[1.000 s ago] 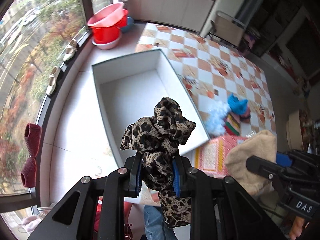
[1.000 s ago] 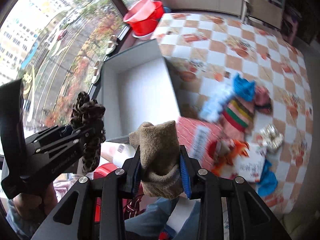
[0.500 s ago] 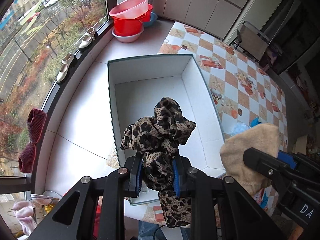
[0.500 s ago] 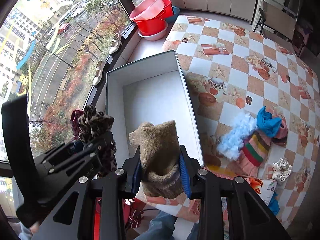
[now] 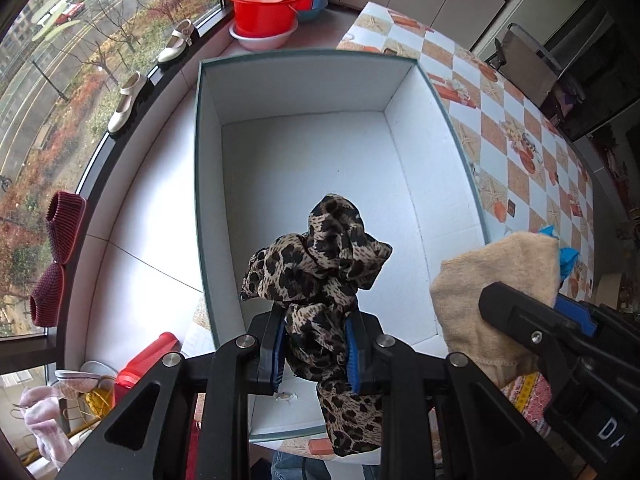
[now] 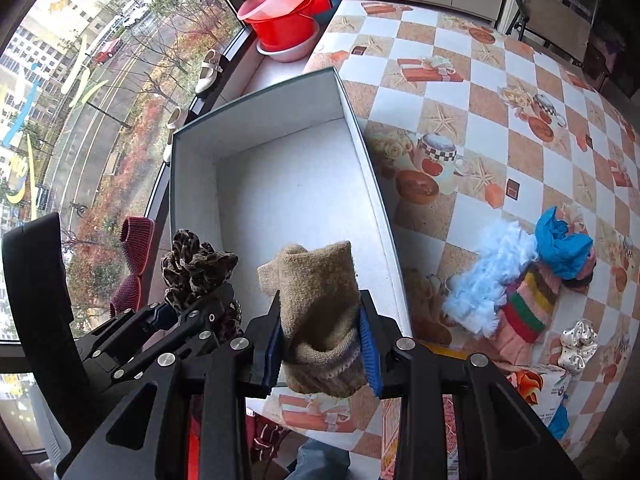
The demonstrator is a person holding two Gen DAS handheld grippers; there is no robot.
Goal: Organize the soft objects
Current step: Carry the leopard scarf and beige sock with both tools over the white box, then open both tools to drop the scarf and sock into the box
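Note:
My left gripper is shut on a leopard-print cloth, which hangs over the near half of an empty white box. My right gripper is shut on a tan knitted sock just above the near right wall of the box. In the left wrist view the sock shows at the right, over the box's right rim. In the right wrist view the cloth and left gripper sit at the left.
Soft items lie on the checked tablecloth right of the box: light blue fluff, a striped knit, a blue cloth, a silver bow. Red and pink basins stand behind the box. Shoes and dark red slippers line the window sill.
Both grippers have come down and forward toward the box with their loads. The box now fills more of both views, and the sock has moved from the table side to the box's right rim.

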